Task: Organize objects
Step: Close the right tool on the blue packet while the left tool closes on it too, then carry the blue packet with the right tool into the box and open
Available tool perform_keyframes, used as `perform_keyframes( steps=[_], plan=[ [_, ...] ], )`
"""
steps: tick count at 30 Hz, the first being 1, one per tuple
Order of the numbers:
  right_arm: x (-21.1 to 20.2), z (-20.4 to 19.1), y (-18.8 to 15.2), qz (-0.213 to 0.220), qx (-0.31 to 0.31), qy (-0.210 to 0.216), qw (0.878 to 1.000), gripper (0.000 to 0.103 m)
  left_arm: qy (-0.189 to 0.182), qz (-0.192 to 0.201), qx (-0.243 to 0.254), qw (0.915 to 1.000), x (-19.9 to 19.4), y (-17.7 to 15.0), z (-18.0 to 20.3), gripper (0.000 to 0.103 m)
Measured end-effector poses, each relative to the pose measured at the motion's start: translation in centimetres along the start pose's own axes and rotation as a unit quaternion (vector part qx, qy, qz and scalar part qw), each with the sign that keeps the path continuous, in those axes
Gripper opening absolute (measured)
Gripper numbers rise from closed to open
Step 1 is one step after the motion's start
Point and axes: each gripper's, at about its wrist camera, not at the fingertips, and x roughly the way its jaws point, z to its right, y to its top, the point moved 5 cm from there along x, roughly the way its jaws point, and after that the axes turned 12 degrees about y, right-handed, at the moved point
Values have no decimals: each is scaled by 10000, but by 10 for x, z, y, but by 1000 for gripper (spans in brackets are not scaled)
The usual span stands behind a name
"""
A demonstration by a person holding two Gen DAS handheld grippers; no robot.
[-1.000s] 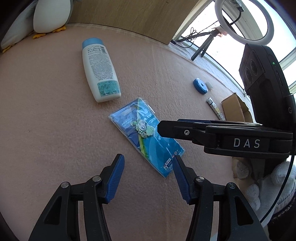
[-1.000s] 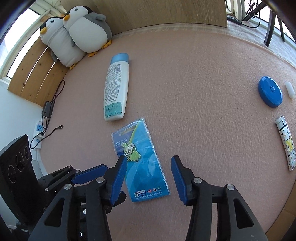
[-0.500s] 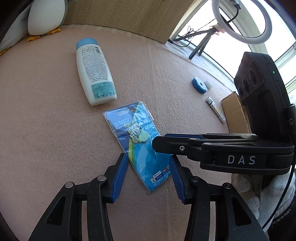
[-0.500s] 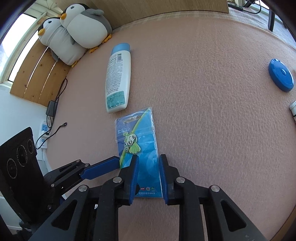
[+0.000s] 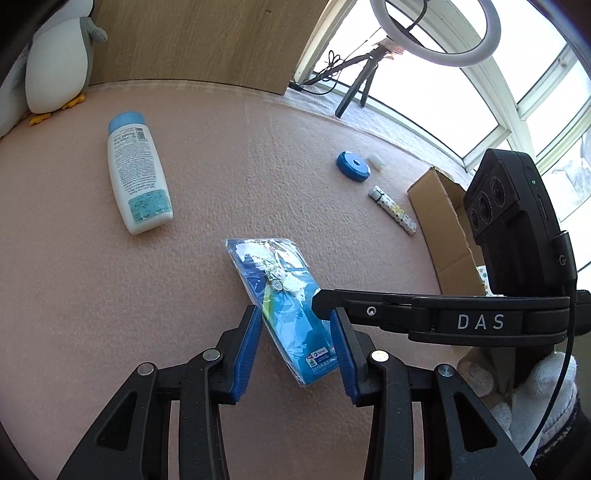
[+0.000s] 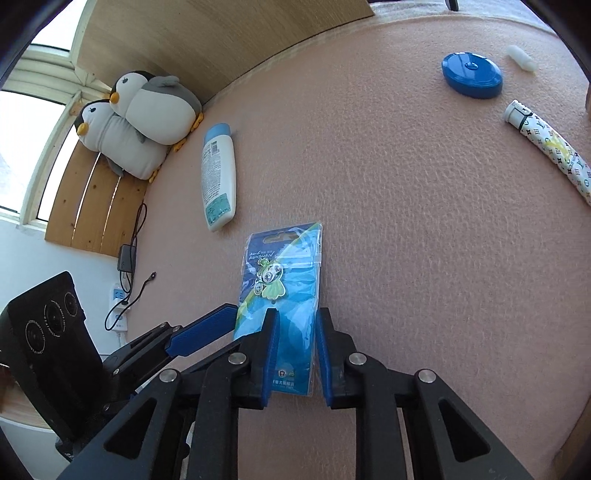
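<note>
- the blue packet [image 6: 286,295] is taken as the landmark; its near end is gripped by the right gripper [image 6: 293,354], whose blue pads [image 6: 268,354] are drawn narrow against the packet's two long edges.
- in the left wrist view the same packet [image 5: 286,306] is seen tilted, its far end raised off the pink cloth [image 5: 92,295] and its near corner low.
- the left gripper [image 5: 295,350] is held part-open around the packet's near end; nothing is clamped by it, and whether its pads touch the wrapper cannot be told.
- a green charm is seen sealed inside the packet, near its middle.
- the right gripper's black arm, marked "das", is seen crossing just right of the packet, held by a white-gloved hand [image 5: 532,391].
- beyond the packet and to its left a white bottle [image 6: 218,177] with a pale blue cap is laid flat on the cloth, apart from the packet.
- beyond the packet and to its right a patterned tube [image 6: 550,147] is laid, and past that a blue round case [image 6: 472,74] with a small white piece [image 6: 521,57] just beside it.
- right of the packet, past the tube, an open cardboard box [image 5: 439,221] is seen.
- farthest from the packet, two plush penguins [image 6: 147,110] are stacked beyond the bottle against a wooden panel.
- a ring light [image 5: 436,33] on a tripod is seen by the window, well beyond the packet.
</note>
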Motion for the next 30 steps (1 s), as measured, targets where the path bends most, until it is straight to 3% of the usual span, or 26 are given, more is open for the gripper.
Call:
perform_keyframes(
  steps=[15, 30],
  plan=[
    [-85, 9, -13, 854, 56, -116, 9963, 18, -402, 329, 602, 9968, -24, 19, 84, 41],
    [-184, 44, -31, 1688, 294, -376, 9845, 18, -951, 533, 1349, 9848, -29, 32, 196, 41]
  ],
)
